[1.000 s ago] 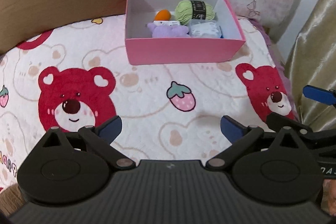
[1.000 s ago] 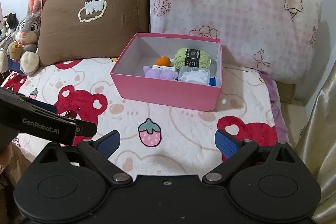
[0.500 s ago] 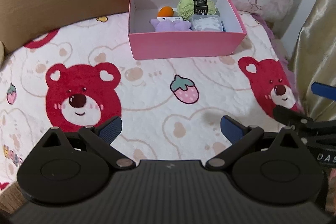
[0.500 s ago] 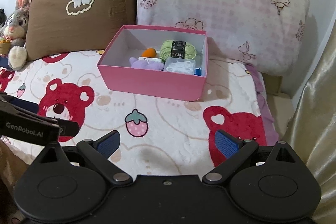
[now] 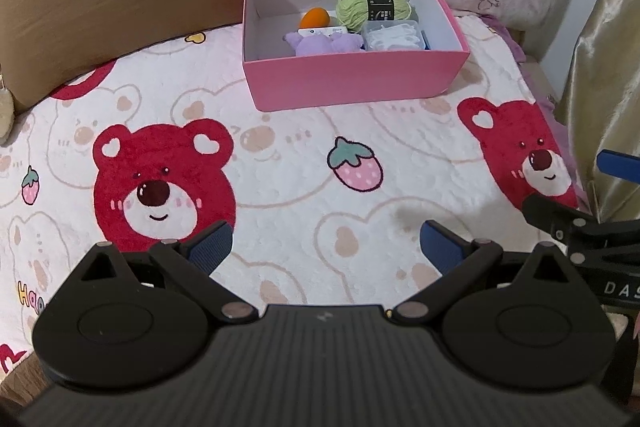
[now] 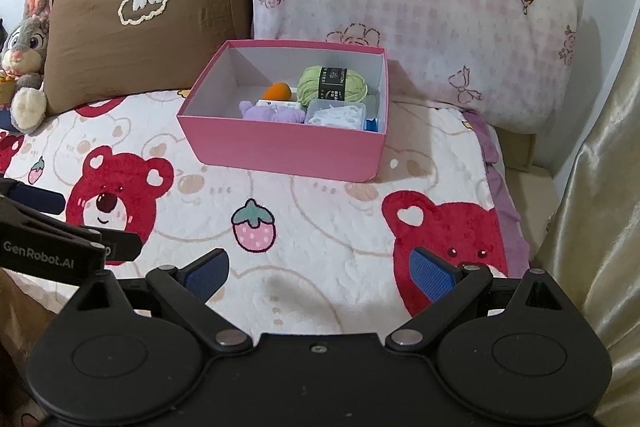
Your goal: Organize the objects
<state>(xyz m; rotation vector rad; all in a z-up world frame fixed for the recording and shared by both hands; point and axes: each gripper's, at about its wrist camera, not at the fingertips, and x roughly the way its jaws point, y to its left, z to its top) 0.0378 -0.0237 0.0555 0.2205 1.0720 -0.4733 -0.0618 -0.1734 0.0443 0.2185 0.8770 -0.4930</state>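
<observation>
Since every loose item in view already sits inside the pink box (image 5: 352,83), the sorting looks close to finished, judging only from how things lie: nothing small is left out on the blanket (image 5: 296,187), and what might remain, if anything, is closing or moving the box, though no lid is visible. The box stands near the far edge of the blanket, just in front of the checked pillow (image 6: 420,7) and beside the brown cushion (image 6: 136,23). It is a rigid card carton, pink outside and plain white within, with straight walls and sharp corners. At its back right lies a green yarn ball (image 5: 374,7), soft and stranded, with a black paper band round its middle. Left of that is a smooth orange egg-shaped piece (image 5: 315,18); in front of it a purple plush toy (image 5: 324,45), fuzzy and lumpy, lies against the near wall with a small white carton just behind it. At the front right sits a clear plastic case (image 5: 394,35) of white bits, hard and flat-topped. The blanket is thick fleece printed with red bears and strawberries. A grey rabbit plush (image 6: 26,55) leans at the far left edge of the bed. The left gripper (image 5: 326,249) hangs low over the blanket's near edge, its blue ribbed pads spread wide with nothing between them; the right gripper (image 6: 318,277) is likewise wide apart and empty, well short of the box.
</observation>
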